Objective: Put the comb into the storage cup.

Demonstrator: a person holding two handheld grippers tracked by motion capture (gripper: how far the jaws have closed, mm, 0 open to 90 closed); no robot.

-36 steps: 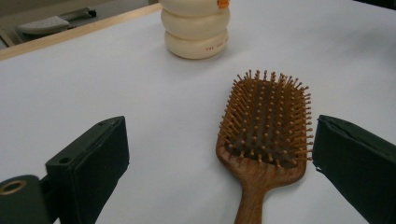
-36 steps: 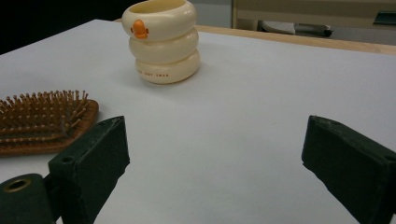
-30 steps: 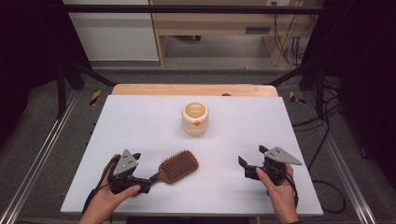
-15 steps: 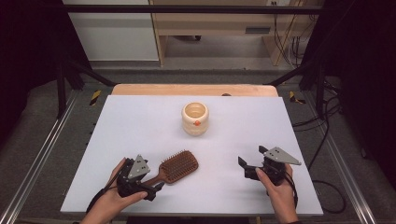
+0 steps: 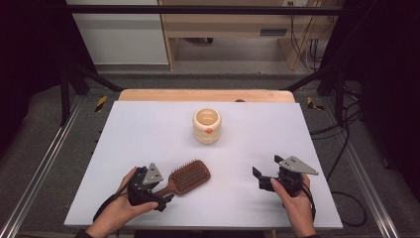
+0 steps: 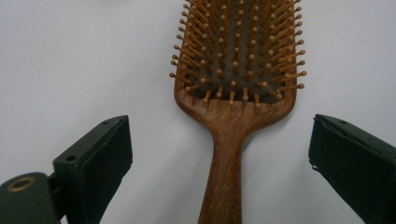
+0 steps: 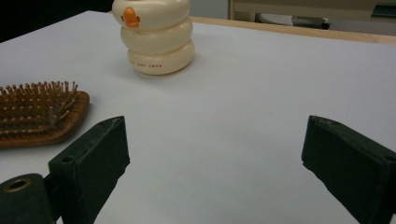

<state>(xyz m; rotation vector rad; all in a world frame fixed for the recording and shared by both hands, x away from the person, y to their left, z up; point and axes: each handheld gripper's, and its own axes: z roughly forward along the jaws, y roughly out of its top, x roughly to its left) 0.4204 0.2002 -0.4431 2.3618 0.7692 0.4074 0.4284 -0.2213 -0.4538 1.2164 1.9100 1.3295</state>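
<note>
White tabletop (image 5: 148, 134) spreads under my two hand-held tools, its far edge showing bare wood. On it, a cream ringed holder (image 5: 207, 126) with an orange duck mark stands near the middle, well apart from the wooden paddle hairbrush (image 5: 188, 177) lying bristles-up at front left. My left gripper (image 5: 159, 194) has swung in over the past second to straddle the brush handle, jaws apart and not yet touching it; I judge a grasp is next. My right gripper (image 5: 260, 173) waits, jaws apart on nothing. The left gripper view shows the handle (image 6: 225, 177) centred between the jaws; the high view hides that gap.
</note>
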